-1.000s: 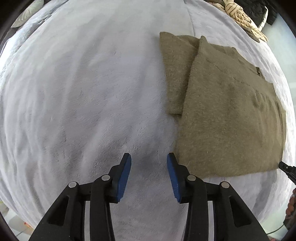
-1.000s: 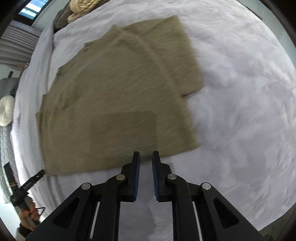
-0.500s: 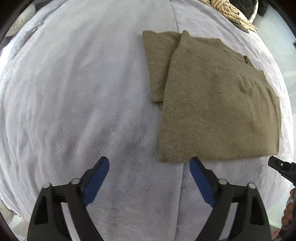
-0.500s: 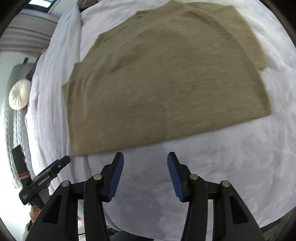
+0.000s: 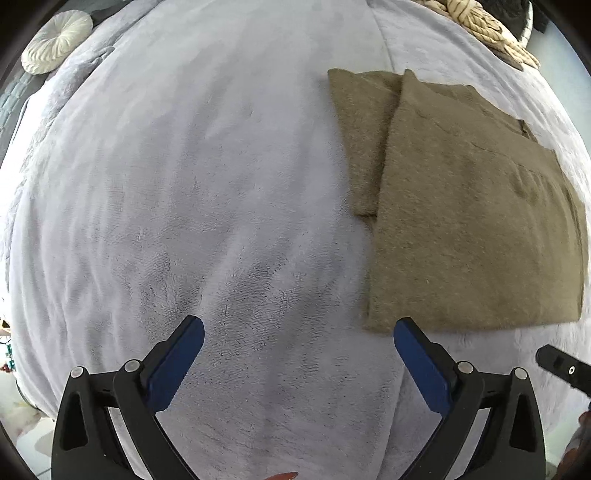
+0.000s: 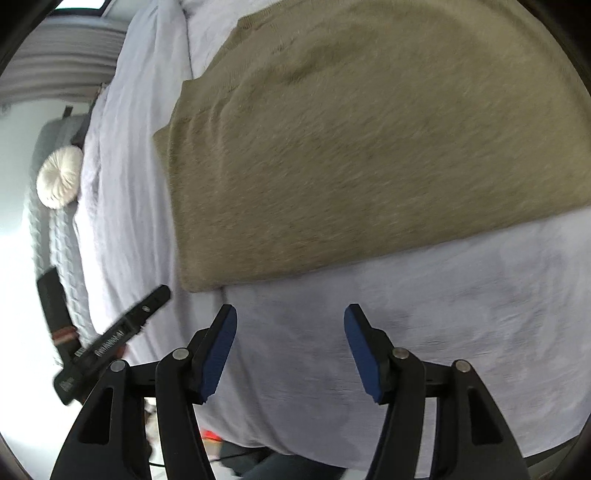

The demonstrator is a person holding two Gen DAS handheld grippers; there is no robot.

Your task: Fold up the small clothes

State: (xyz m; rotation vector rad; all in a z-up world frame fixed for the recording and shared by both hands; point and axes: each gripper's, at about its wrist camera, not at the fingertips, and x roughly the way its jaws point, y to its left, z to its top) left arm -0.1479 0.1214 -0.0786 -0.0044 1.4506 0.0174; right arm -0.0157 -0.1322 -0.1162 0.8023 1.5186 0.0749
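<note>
An olive-brown knit sweater (image 5: 472, 221) lies flat and partly folded on a pale lilac plush blanket (image 5: 184, 184), with one sleeve (image 5: 360, 140) lying along its left side. My left gripper (image 5: 298, 338) is open and empty, hovering over the blanket just left of the sweater's near left corner. In the right wrist view the sweater (image 6: 369, 140) fills the upper frame. My right gripper (image 6: 290, 321) is open and empty, just short of the sweater's near edge.
A round cream cushion (image 5: 55, 40) sits at the far left, and a woven cream throw (image 5: 484, 26) at the far right. The other gripper's black tip (image 5: 561, 367) shows at the right edge, and the other tool (image 6: 110, 339) shows left of the bed edge.
Both grippers have opened wide from nearly shut. The right gripper has swung left along the sweater's near edge toward its corner. The left gripper has shifted slightly left of the hem corner.
</note>
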